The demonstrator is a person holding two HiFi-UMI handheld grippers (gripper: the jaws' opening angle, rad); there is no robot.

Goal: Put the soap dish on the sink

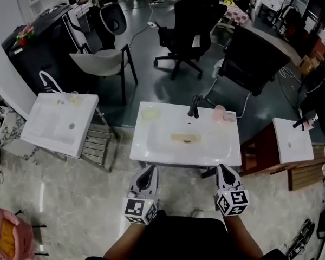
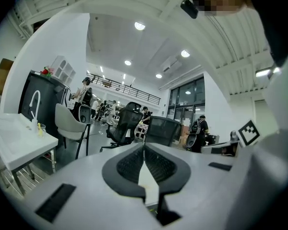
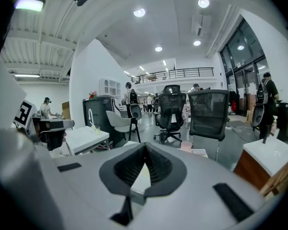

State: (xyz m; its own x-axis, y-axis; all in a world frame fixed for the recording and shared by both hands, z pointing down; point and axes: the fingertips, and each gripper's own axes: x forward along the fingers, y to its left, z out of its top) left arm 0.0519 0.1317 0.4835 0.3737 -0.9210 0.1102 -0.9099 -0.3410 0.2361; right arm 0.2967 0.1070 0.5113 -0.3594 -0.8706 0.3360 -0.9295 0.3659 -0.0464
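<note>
The white sink (image 1: 227, 150) stands in front of me with a black faucet (image 1: 194, 106) at its back. A pale yellowish dish (image 1: 150, 114) rests on its back left corner and a pink dish-like thing (image 1: 222, 114) on its back right corner, also seen as the pink thing (image 3: 186, 145). A flat tan piece (image 1: 185, 138) lies in the basin. My left gripper (image 1: 150, 170) and right gripper (image 1: 223, 168) hover side by side just short of the sink's near edge. Both are shut and hold nothing, as the left gripper (image 2: 144, 145) and right gripper (image 3: 145, 146) show.
A second white sink (image 1: 54, 124) with a white faucet stands to the left on a metal rack. A small sink (image 1: 292, 141) on a wooden cabinet is to the right. Black office chairs (image 1: 190, 26) and a grey chair (image 1: 103, 63) stand behind.
</note>
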